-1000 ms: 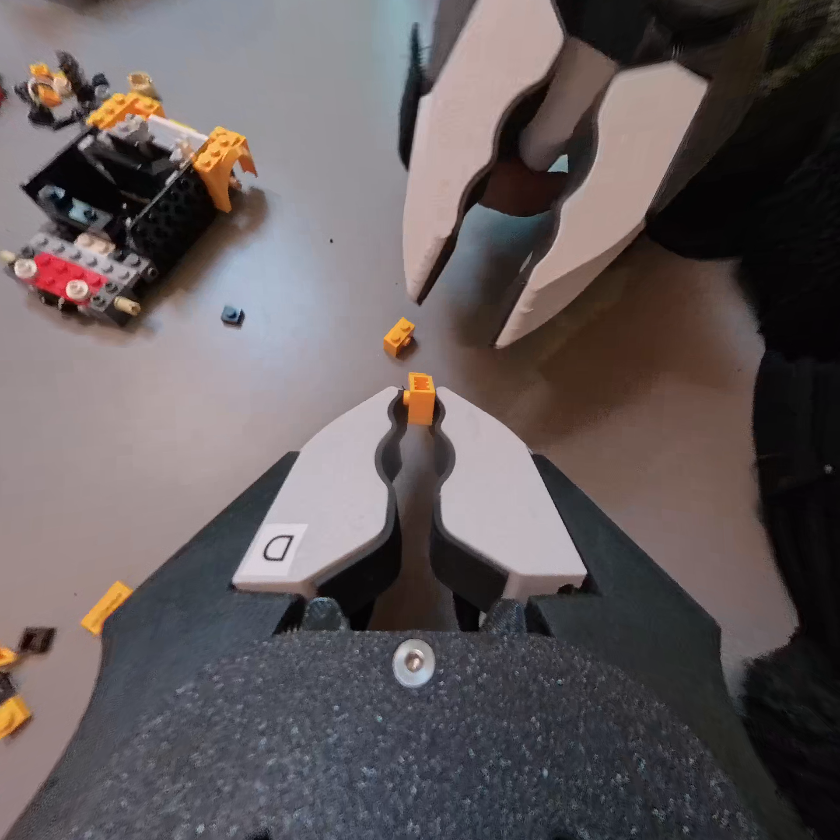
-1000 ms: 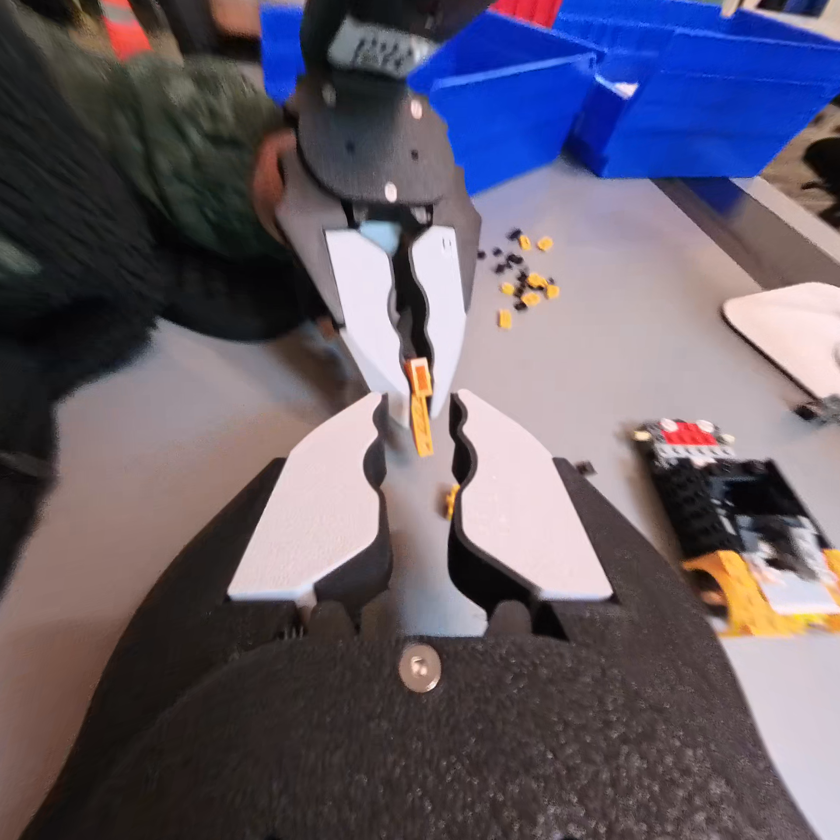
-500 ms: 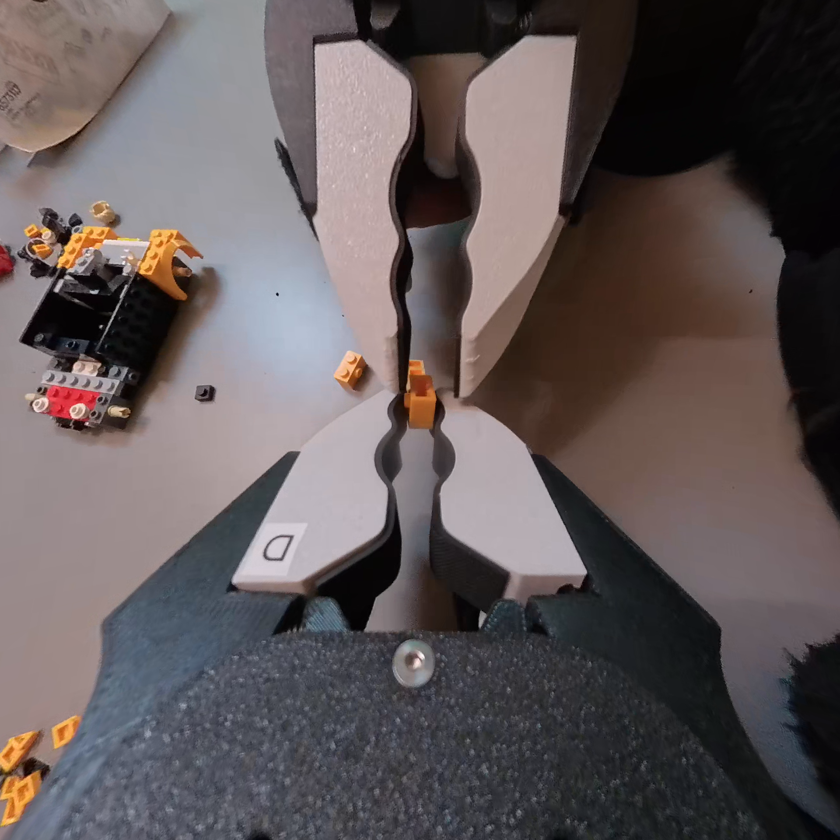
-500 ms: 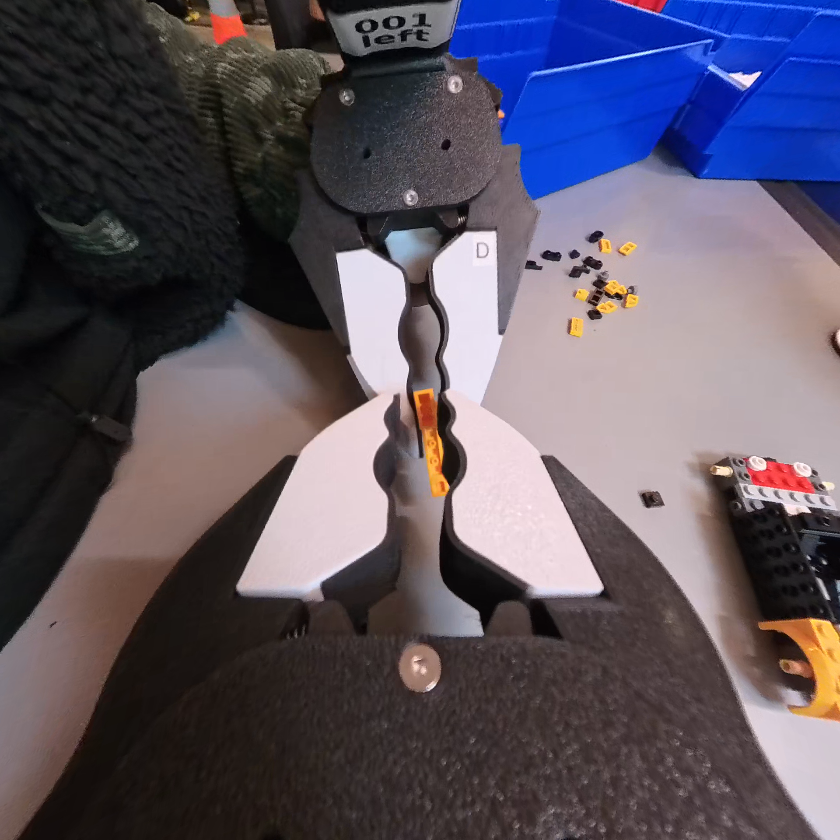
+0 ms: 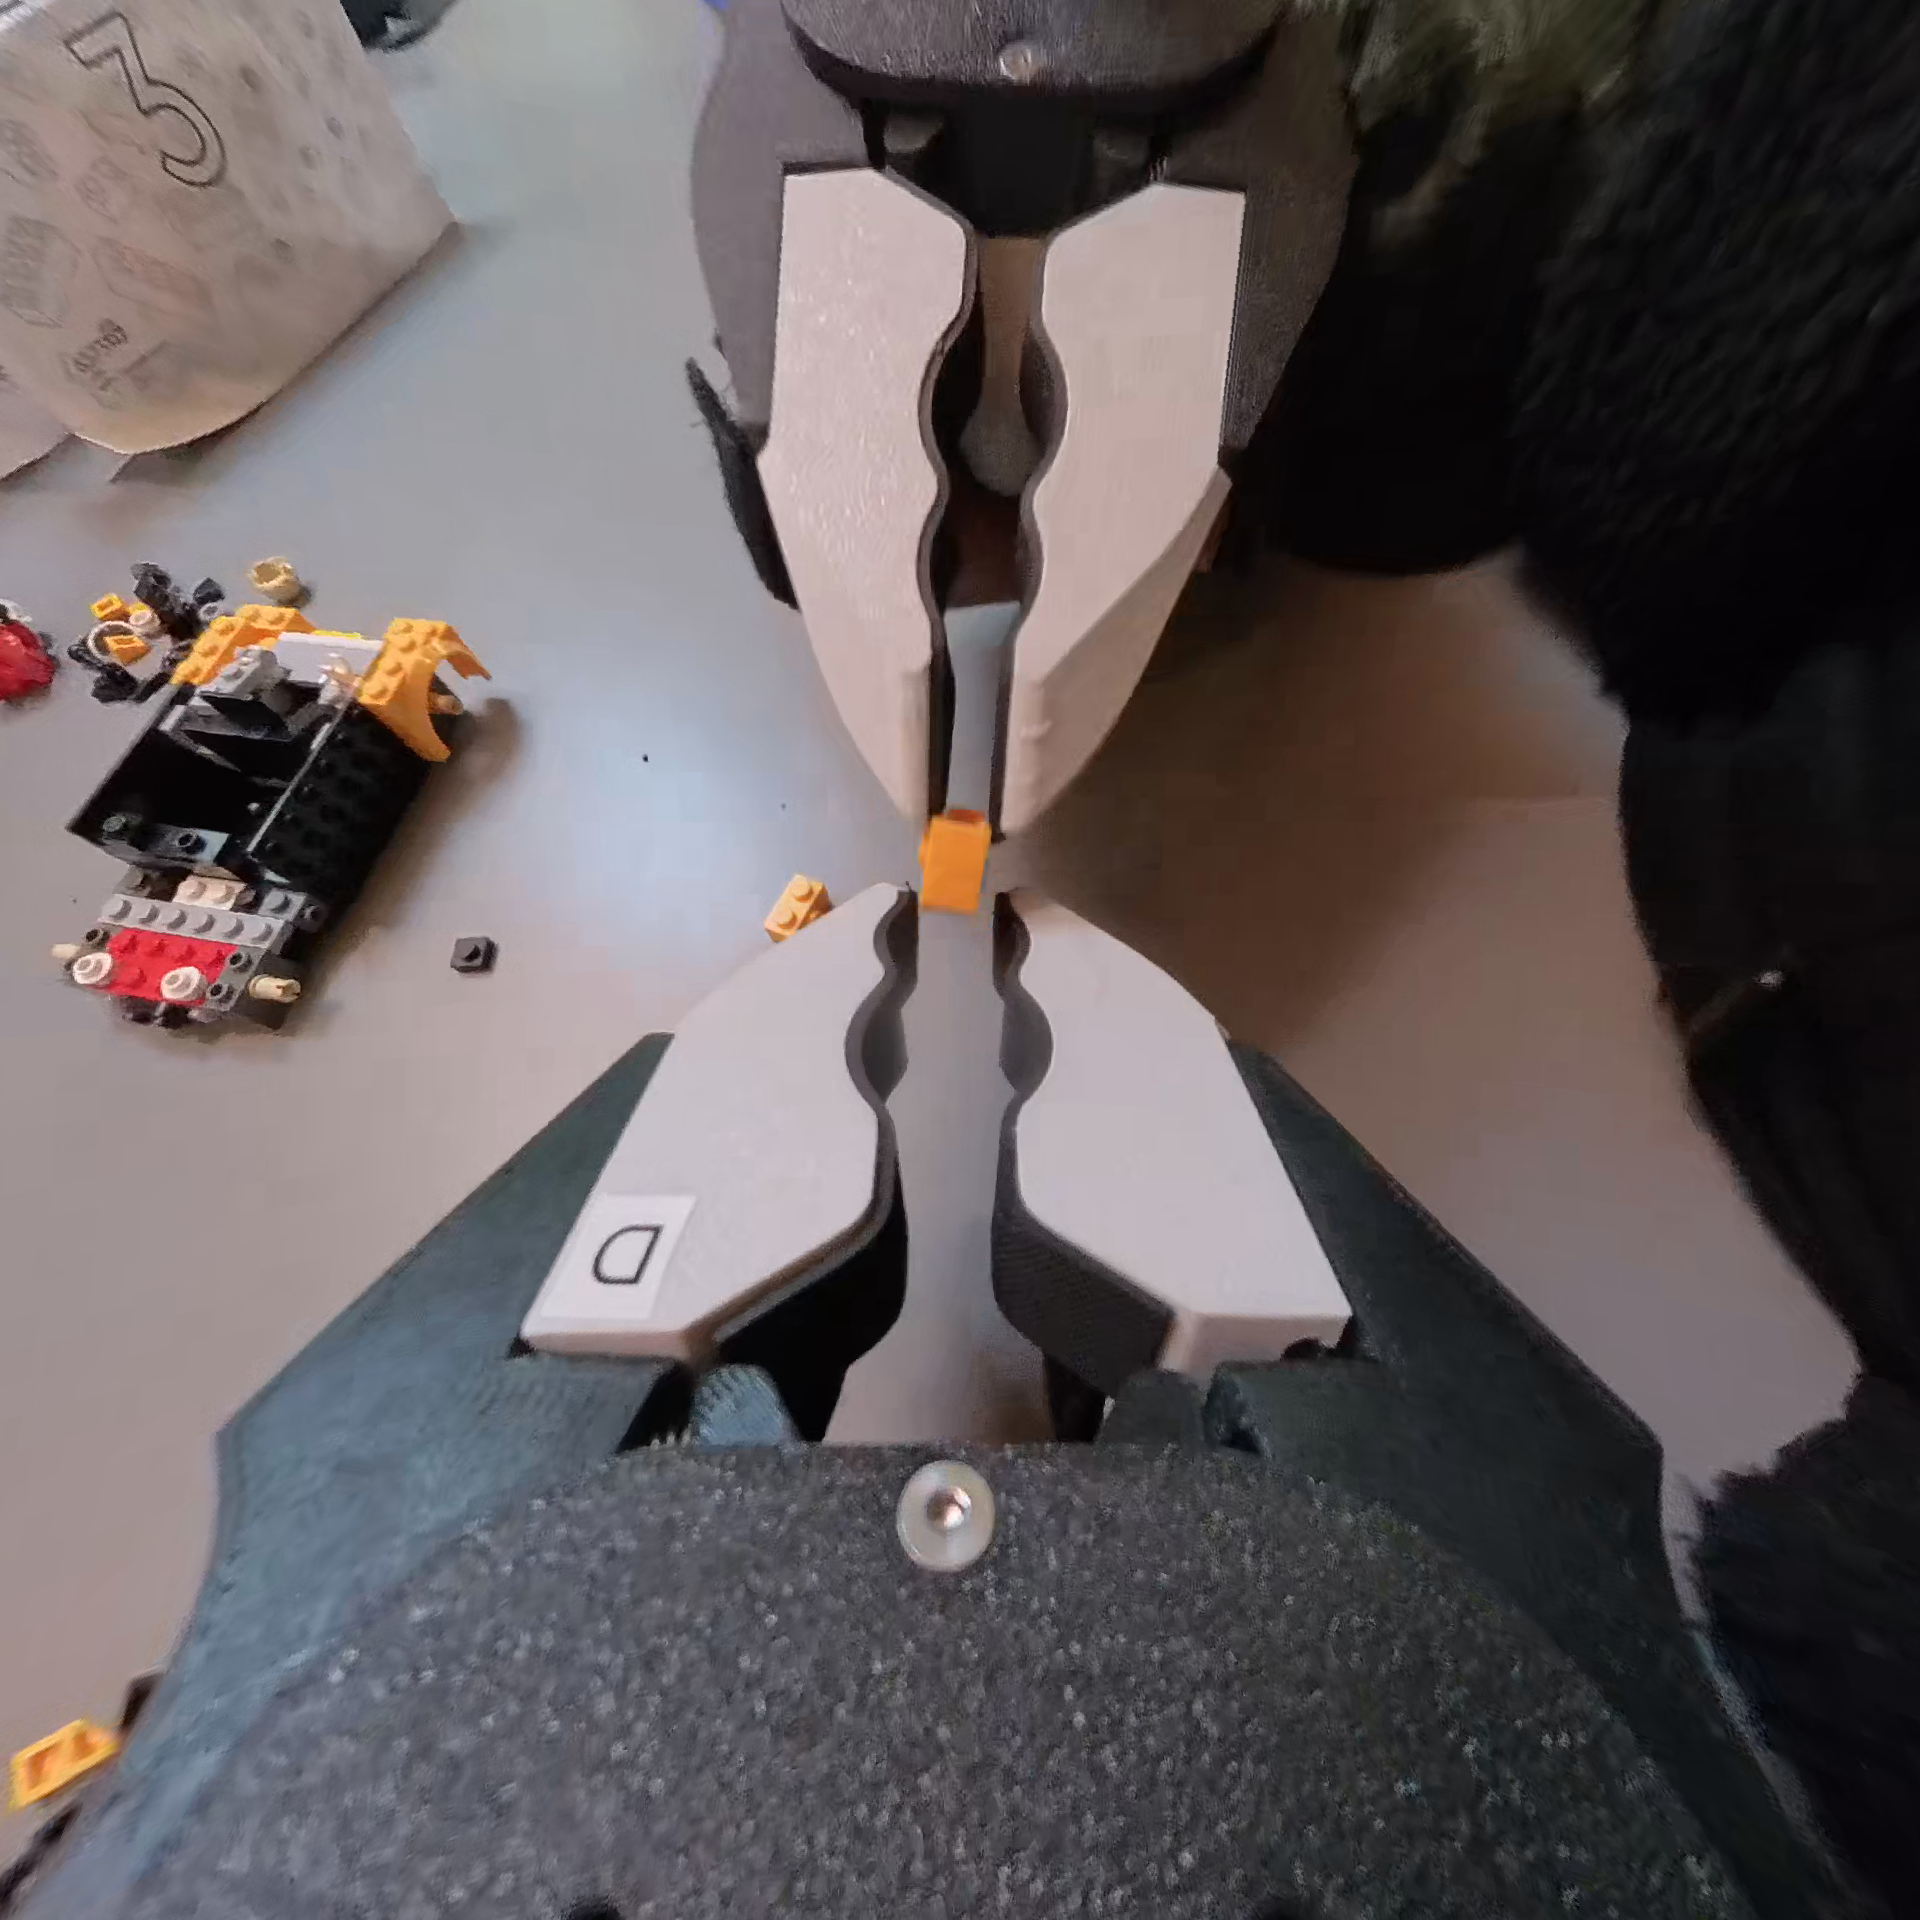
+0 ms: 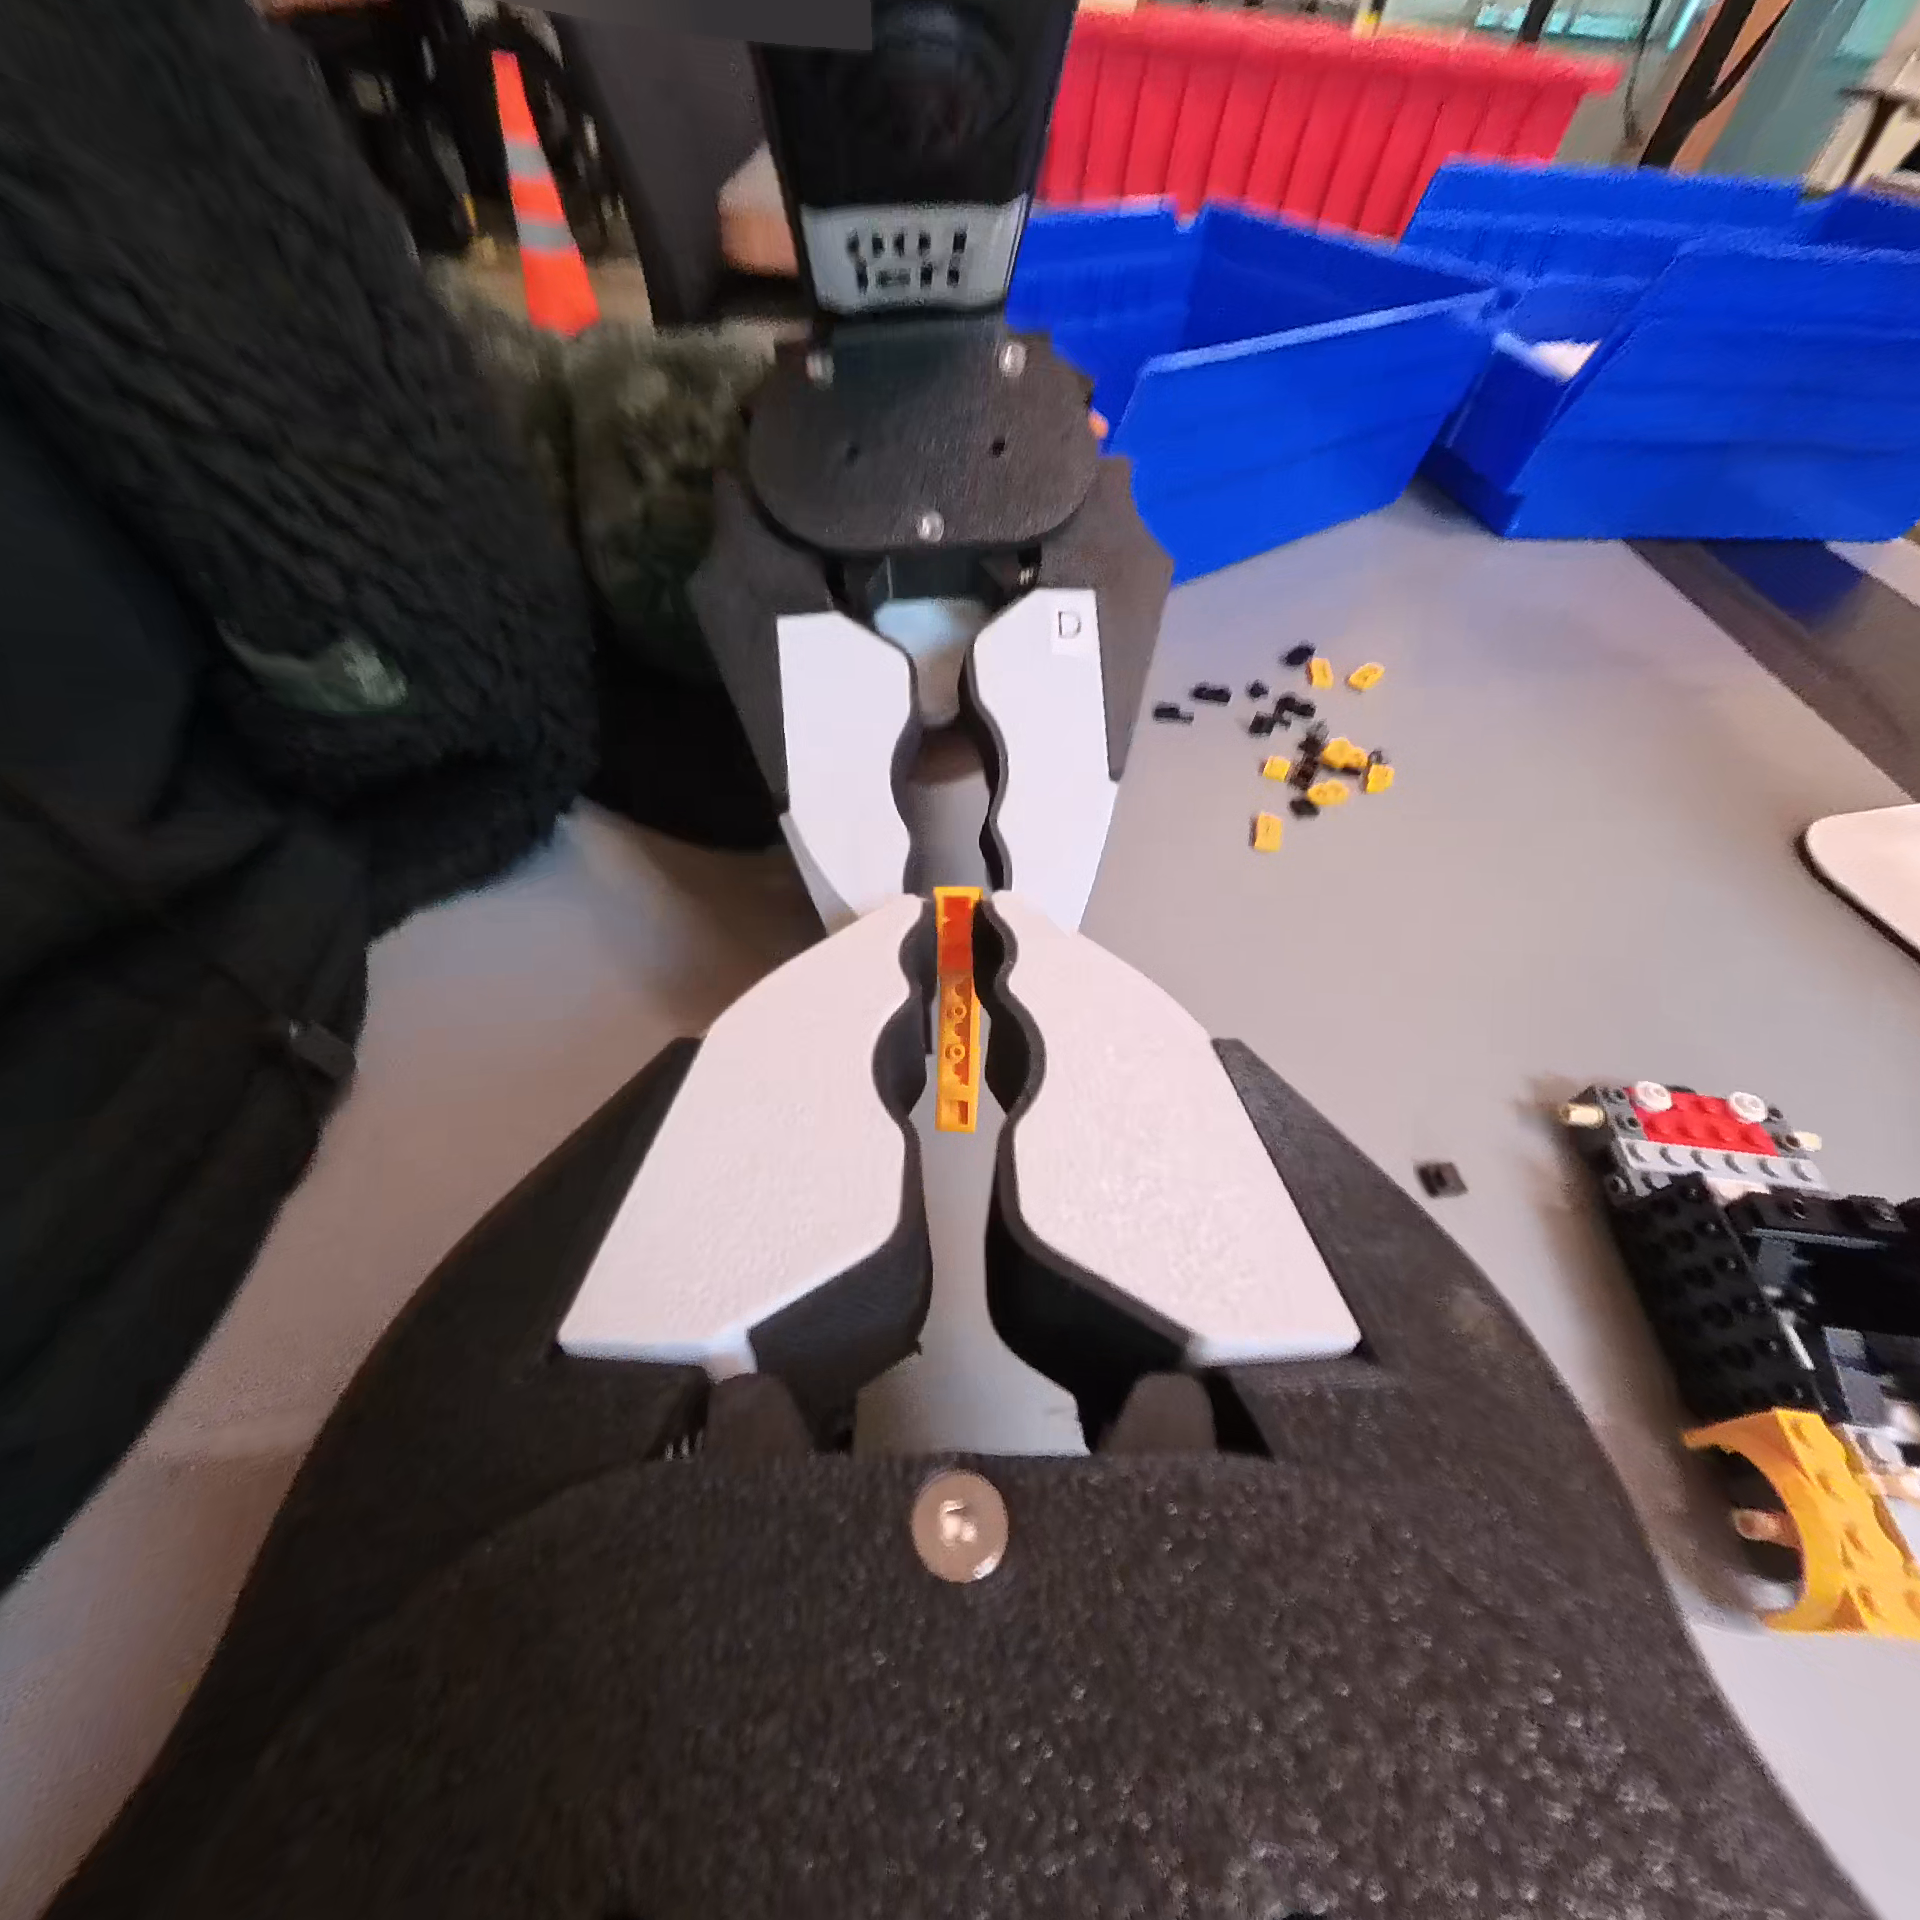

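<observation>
The left gripper has spread and released; the right gripper now clamps the orange brick assembly. Keep the clamp steady.

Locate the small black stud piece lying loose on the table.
Left wrist view: small black stud piece lies left of centre, between the brick vehicle and the loose orange brick.

Orange toy-brick piece: long thin plate with a small block at its far end, clamped edge-on in right tongs, above the counter.
</observation>
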Demonstrator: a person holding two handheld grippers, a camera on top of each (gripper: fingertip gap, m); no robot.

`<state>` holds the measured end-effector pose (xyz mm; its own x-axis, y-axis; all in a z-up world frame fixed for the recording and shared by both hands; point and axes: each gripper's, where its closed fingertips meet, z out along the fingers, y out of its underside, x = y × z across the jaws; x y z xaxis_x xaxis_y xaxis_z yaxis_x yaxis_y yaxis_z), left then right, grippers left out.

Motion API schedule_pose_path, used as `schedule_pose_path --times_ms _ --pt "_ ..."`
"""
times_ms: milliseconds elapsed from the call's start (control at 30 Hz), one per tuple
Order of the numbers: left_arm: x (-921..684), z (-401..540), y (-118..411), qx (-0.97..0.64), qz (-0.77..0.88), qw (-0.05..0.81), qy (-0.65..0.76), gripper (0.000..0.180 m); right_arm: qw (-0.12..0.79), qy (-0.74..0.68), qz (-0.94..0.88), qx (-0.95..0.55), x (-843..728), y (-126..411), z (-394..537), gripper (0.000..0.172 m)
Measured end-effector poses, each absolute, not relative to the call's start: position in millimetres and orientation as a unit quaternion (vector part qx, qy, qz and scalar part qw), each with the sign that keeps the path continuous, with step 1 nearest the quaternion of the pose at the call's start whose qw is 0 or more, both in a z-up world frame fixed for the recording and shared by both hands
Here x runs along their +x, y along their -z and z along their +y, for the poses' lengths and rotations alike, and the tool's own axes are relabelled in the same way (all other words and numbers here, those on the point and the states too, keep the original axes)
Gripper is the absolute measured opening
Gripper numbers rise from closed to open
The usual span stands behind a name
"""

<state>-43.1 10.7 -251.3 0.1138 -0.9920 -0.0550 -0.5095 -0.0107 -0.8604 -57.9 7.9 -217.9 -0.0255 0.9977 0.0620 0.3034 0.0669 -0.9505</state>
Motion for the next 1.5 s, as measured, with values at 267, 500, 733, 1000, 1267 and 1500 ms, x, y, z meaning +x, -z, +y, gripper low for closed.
schedule_pose_path --times_ms 267,500,733,1000,1267,1500 --pt "-33 7 205 -0.614 0.490 0.402 0.471 0.009 0.450 -0.535 -0.485 -0.525 -52 174 13 0.006" --pt "-37 8 211 -0.637 0.487 0.372 0.467 0.008 0.432 -0.520 -0.496 -0.545 -56 185 13 0.024" --pt "-38 14 217 -0.674 0.448 0.332 0.485 0.009 0.467 -0.441 -0.519 -0.564 -58 193 21 0.010" --pt "-47 40 238 -0.735 0.470 0.392 0.293 0.009 0.521 -0.197 -0.609 -0.565 -52 214 42 0.010" --pt "-49 42 229 -0.723 0.465 0.428 0.280 0.008 0.401 -0.417 -0.484 -0.657 -47 211 42 0.010" --pt "-51 38 214 -0.705 0.432 0.418 0.375 0.008 0.331 -0.446 -0.524 -0.646 -38 228 28 0.009"
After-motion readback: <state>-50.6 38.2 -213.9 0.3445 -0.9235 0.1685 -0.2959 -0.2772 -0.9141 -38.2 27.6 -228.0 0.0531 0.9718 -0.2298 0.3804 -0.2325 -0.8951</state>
